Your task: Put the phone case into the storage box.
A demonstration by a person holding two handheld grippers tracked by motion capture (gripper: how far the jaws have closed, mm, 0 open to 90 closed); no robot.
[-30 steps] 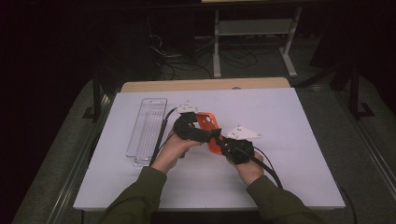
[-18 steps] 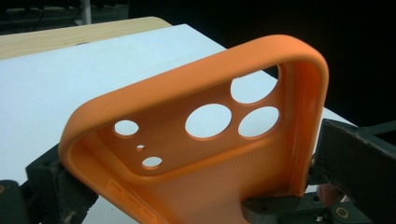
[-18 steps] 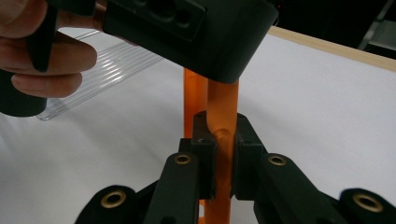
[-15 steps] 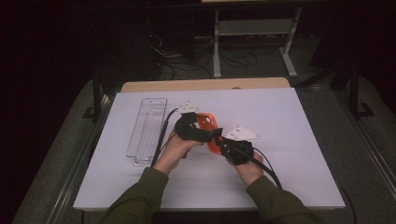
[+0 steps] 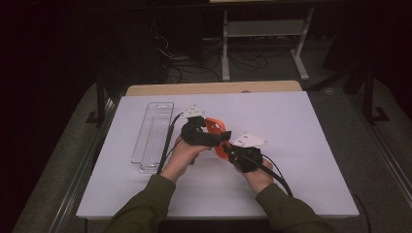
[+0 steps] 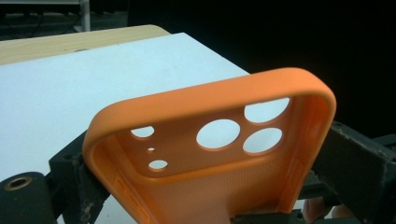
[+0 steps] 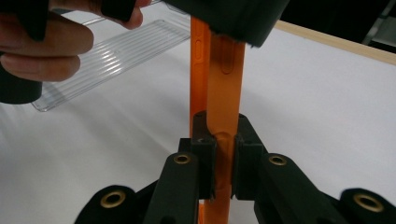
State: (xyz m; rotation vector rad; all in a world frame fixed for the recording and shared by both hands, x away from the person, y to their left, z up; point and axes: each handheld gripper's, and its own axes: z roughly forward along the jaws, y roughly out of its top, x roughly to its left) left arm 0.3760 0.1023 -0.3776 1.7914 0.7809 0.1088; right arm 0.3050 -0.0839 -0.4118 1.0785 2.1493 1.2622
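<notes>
White table cover point(image 5: 311, 145) spans mid-frame of the high view; a clear ribbed tray point(image 5: 151, 136) lies at its left. At centre, the orange phone case point(image 5: 217, 133), bearing no readable writing, hangs between both tools: right gripper point(image 7: 223, 154) clamps its edge, and left gripper point(image 5: 197, 133), jaws just closing, flanks its sides.

High view overhead facing forward, claw views close, all sharing orange case point(image 5: 215, 127)

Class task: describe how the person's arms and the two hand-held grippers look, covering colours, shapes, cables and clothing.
Both arms wear olive-green sleeves. Each hand-held gripper, left and right, is black with blocky jaws, brass-coloured rivets at the joints and a pale three-cornered plate on top. A black cable trails from each.
</notes>
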